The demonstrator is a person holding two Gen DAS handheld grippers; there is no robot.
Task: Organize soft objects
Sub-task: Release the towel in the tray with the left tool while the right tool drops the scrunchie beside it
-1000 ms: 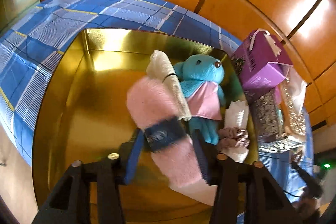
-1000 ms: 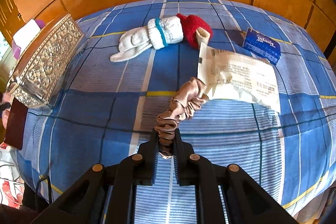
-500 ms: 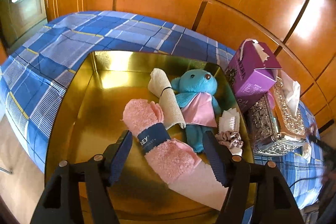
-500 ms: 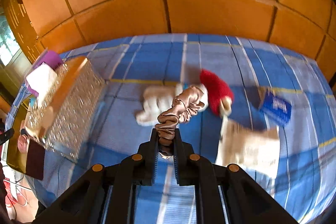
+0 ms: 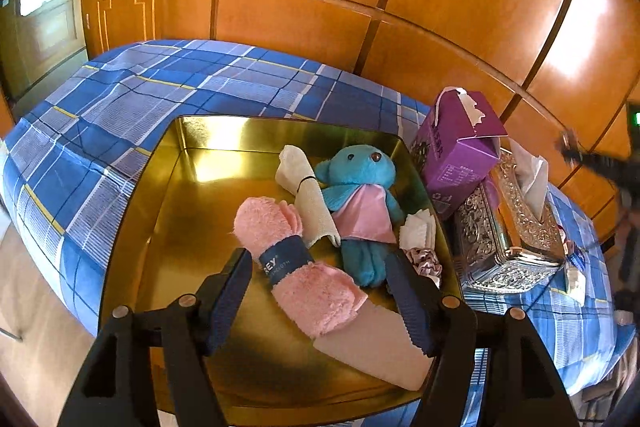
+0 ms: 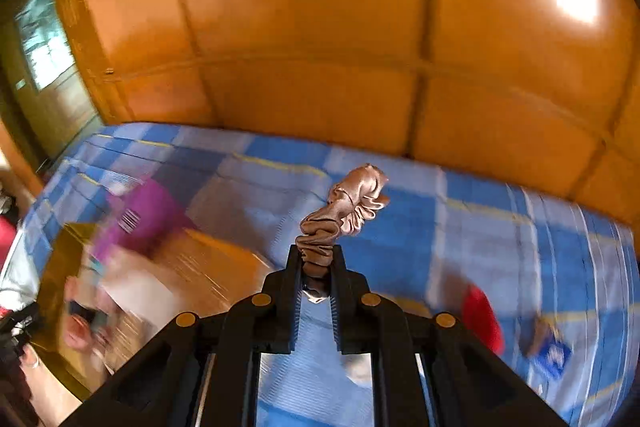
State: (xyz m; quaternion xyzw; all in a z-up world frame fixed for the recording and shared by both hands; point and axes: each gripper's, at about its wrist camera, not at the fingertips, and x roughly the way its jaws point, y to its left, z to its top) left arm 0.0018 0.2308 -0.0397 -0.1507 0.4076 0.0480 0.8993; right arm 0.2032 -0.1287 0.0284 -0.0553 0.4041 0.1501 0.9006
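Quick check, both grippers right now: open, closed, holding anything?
Left gripper: open, holding nothing; the pink rolled towel lies in the gold tray between its fingers.
Right gripper: closed on the tan scrunchie.

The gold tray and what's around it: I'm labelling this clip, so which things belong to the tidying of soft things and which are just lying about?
Part of the job:
gold tray
pink towel
cream cloth roll
blue teddy
scrunchie in the tray
brown scrunchie in the right gripper
left gripper, open

Lying about:
purple carton
silver tissue box
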